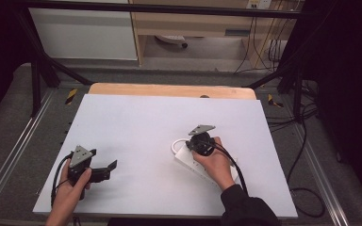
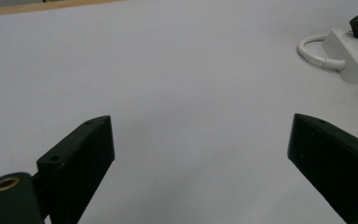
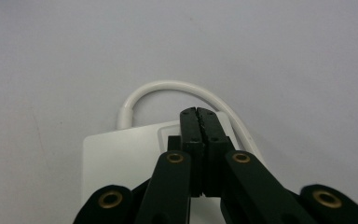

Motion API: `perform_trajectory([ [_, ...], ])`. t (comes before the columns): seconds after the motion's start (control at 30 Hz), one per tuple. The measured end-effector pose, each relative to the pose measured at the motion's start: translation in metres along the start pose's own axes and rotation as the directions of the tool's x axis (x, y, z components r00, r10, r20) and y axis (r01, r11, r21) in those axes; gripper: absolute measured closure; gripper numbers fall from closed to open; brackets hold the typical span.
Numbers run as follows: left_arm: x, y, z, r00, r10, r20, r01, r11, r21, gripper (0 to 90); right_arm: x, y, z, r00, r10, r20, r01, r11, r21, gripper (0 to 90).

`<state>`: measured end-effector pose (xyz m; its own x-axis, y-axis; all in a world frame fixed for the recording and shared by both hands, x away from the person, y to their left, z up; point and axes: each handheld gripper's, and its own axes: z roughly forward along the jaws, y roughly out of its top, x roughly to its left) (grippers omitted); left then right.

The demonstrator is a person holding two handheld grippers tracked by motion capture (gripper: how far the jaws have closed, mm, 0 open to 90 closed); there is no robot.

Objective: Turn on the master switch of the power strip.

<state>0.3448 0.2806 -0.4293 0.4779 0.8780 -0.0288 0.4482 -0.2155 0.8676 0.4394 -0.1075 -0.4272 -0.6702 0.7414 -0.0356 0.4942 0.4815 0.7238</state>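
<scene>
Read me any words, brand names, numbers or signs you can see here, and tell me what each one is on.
None can be read.
White power strip: no print shows on its casing, nor in the right gripper view.
Yellow-and-black hazard tape on the frame: stripes only, no words.
Panel at the top edge: too small to read.

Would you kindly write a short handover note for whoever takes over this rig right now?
Right gripper: jaws shut together, tips over the end of the white power strip where its white cable loops out; whether they press on it I cannot tell.
Left gripper: jaws wide open, nothing between them, low over the white table cover at the left.
Done: right gripper brought to the strip.
Left: probably working the strip's end; the left gripper has yet to join in.
</scene>
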Motion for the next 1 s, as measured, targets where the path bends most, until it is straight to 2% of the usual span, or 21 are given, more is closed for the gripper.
perform_trajectory([
  [0.43,-0.0001,-0.0004,0.0004,1.0000,-0.001,-0.003,0.001,1.0000,0.003,7.2,0.0013,0.0002,-0.0001,1.0000,0.003,0.007,-0.003,1.000,0.005,90.0],
  [0.53,-0.0001,-0.0006,0.0006,1.0000,-0.002,-0.003,0.002,1.0000,0.004,7.2,0.0008,0.0001,-0.0006,0.9995,-0.015,0.028,0.014,1.000,0.013,90.0],
  [0.7,-0.0001,-0.0006,0.0012,1.0000,-0.001,-0.003,0.001,1.0000,0.008,7.2,-0.0037,-0.0020,-0.0013,0.9994,0.034,-0.011,-0.034,0.999,0.003,90.0],
  [1.0,-0.0004,-0.0006,0.0013,1.0000,0.003,-0.004,-0.003,0.9999,0.011,7.2,-0.0007,-0.0010,-0.0011,1.0000,0.007,0.005,-0.007,1.000,0.009,90.0],
])
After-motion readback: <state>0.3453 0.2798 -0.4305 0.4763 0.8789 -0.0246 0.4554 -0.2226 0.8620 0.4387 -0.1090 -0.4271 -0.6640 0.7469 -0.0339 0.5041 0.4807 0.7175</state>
